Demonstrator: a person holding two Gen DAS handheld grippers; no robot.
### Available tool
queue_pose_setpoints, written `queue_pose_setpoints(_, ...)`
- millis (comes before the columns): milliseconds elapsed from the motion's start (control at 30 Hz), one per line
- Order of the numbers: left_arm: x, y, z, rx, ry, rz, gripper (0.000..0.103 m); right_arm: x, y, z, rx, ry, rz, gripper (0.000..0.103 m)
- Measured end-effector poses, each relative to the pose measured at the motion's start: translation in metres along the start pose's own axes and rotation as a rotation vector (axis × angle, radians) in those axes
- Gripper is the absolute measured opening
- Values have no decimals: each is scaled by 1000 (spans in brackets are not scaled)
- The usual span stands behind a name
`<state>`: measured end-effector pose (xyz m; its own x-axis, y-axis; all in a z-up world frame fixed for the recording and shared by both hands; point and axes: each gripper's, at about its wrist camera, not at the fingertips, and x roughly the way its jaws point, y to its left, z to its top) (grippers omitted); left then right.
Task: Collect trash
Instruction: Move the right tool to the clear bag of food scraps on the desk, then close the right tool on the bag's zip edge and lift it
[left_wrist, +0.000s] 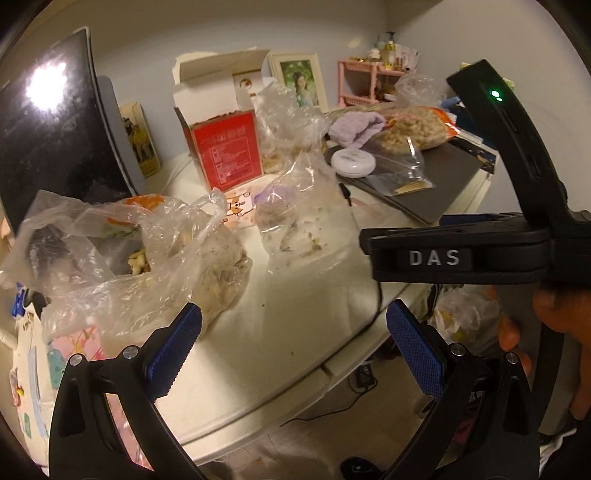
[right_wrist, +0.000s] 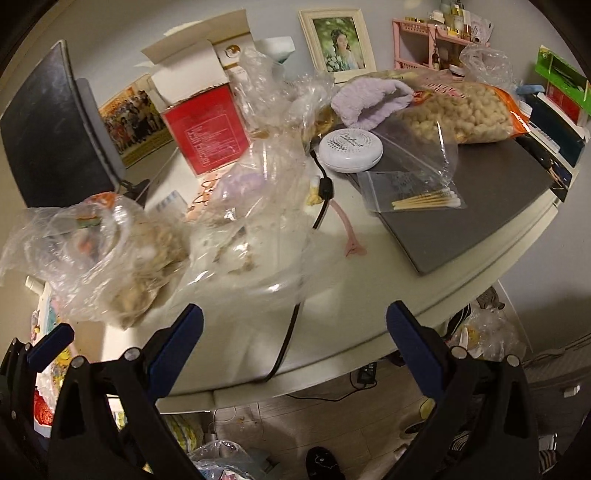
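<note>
Both grippers hover above the near edge of a cluttered white table (left_wrist: 295, 306), pointing forward over it. In the left wrist view, the right gripper (left_wrist: 454, 254) crosses in from the right side, held level, with a person's hand (left_wrist: 546, 332) wrapped around its handle below; a green light glows on its upper part.

The trash sits on the table's near left. A crumpled clear plastic bag (left_wrist: 147, 258) holds a lump of beige food scraps, and just to its right stands a second clear bag (left_wrist: 306, 218), nearly empty, with crumbs clinging to its inside. Behind them stands an open red box (left_wrist: 225, 151) with white flaps, and further back another crinkled clear bag (left_wrist: 284, 122). A large bag of puffed snacks (right_wrist: 465, 114) lies at the far right, beside a lavender cloth (right_wrist: 369, 99). A small zip bag of cotton swabs (right_wrist: 417, 192) rests on a dark grey pad (right_wrist: 480, 206), next to a round white case (right_wrist: 349, 149). A black cable (right_wrist: 291, 325) runs over the table edge.

The left gripper (left_wrist: 295, 339) has its jaws spread wide, empty, with the left blue pad just at the scrap-filled bag, though whether it touches is unclear. The right gripper (right_wrist: 295, 339) likewise has its jaws wide apart, holding nothing, just short of the nearly empty bag.
</note>
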<state>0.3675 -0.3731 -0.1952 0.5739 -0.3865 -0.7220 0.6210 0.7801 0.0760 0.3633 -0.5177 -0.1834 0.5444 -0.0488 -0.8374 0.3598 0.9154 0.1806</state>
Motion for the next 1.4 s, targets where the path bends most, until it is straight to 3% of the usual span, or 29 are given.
queue_pose_setpoints(467,55,2,17,17,65,-36,97,52,-5,14,18,72,54,93)
queue_pose_setpoints(533,59,2,18,14,67,-35,97,55,-4,15,13,75,57,73)
queue_pose_setpoints(567,60,3,19,12,68,-36,97,59,-4,15,15,85,63,69)
queue_pose_setpoints(633,63,4,21,9,68,-34,97,62,-6,15,24,90,75,49)
queue_pose_setpoints(733,64,7,22,4,66,-31,97,63,-8,15,30,88,100,30)
queue_pose_setpoints(1033,52,13,18,-5,54,-30,97,41,-11,16,16,21,96,14)
queue_pose_setpoints(1400,3,5,9,5,-18,-47,97,-24,-2,9,-28,-99,56,11)
